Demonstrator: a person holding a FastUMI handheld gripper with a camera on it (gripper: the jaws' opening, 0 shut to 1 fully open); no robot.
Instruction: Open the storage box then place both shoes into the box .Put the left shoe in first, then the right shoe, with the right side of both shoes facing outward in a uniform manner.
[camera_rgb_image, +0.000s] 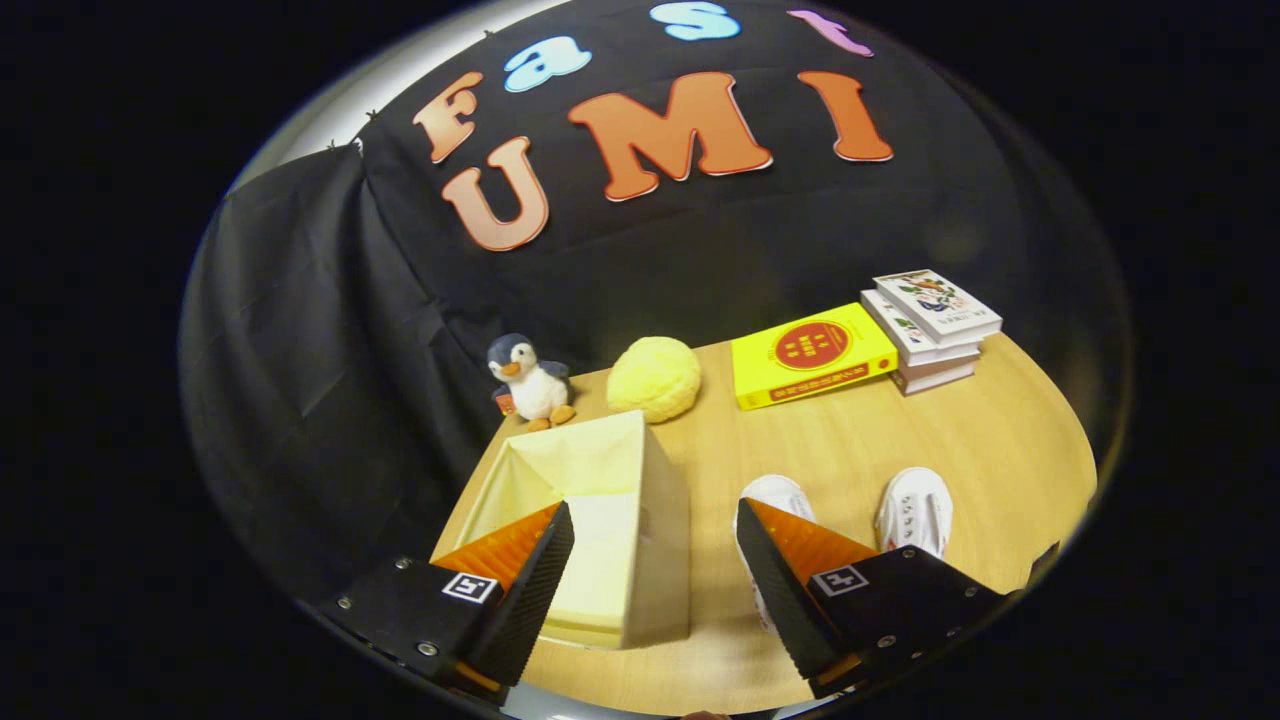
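- Our claw (655, 560) hangs spread wide and holds nothing, its fingers straddling the near corner of the storage box (640, 520).
- The box sits on the desk (900, 430) and looks open already: we see its pale inside, so we judge the first step done.
- Both shoes are on the desk beside the box, one (775, 495) partly behind a finger, the other (915, 510) further out.
- Both placements remain, left shoe first.
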